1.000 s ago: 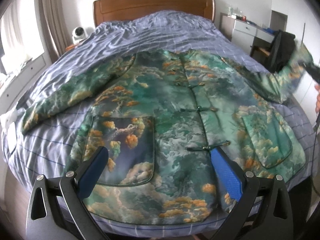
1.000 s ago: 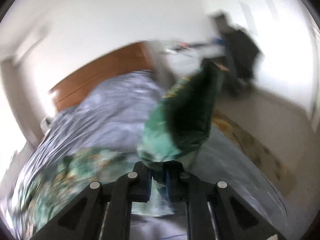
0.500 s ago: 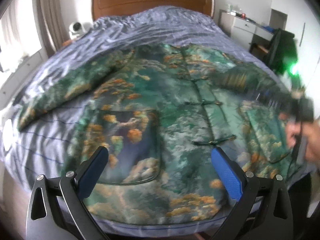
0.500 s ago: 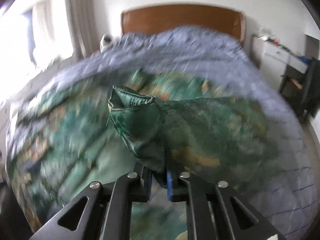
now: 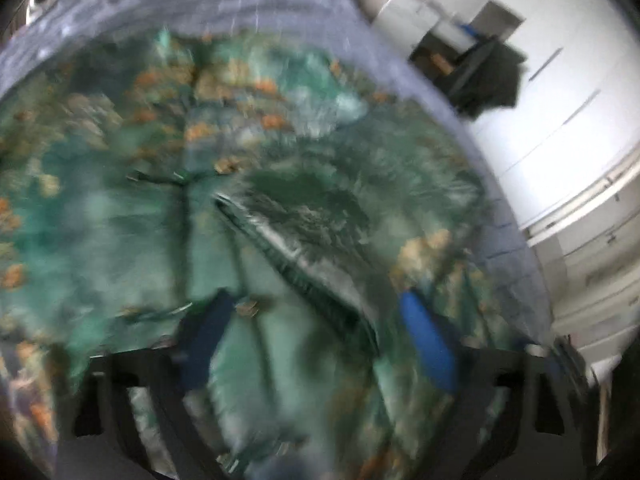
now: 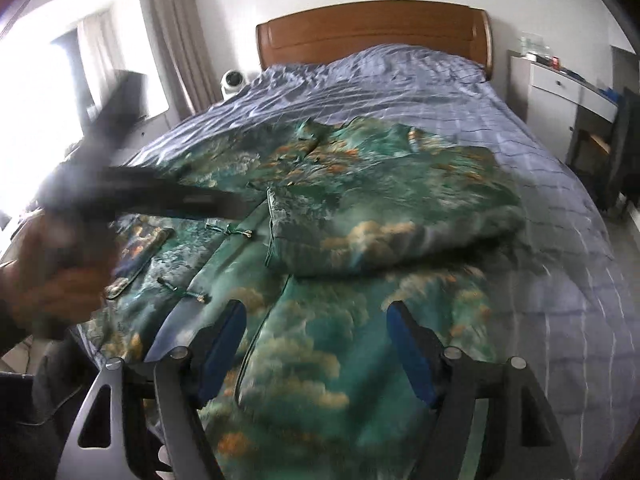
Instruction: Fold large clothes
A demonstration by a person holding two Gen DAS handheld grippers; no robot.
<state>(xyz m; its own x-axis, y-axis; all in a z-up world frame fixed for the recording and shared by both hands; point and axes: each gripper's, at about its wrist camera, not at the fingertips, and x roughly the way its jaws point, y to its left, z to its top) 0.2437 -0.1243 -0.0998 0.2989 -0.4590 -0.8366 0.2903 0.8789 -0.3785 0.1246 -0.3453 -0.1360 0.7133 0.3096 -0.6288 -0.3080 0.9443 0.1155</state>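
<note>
A green padded jacket (image 6: 320, 344) with orange cloud print lies face up on the bed (image 6: 540, 184). Its right sleeve (image 6: 380, 232) is folded across the chest, cuff near the button line. My right gripper (image 6: 318, 344) hovers over the hem; its jaws are opening and nothing is between them. The left wrist view is blurred. There my left gripper (image 5: 316, 340) points down at the folded sleeve (image 5: 304, 208). Its jaws are closing, with cloth below them but not pinched. From the right wrist view, the left gripper (image 6: 236, 204) reaches in from the left, held by a hand (image 6: 52, 276).
A wooden headboard (image 6: 372, 28) stands at the far end. A white nightstand (image 6: 560, 92) and a dark chair with clothes (image 6: 624, 148) are at the right. A small white camera (image 6: 232, 80) sits left of the bed, by a curtained window (image 6: 100, 56).
The right gripper carried the sleeve over the jacket front, let it go and opened. The left gripper swung right and down toward the folded sleeve, and its jaws narrowed.
</note>
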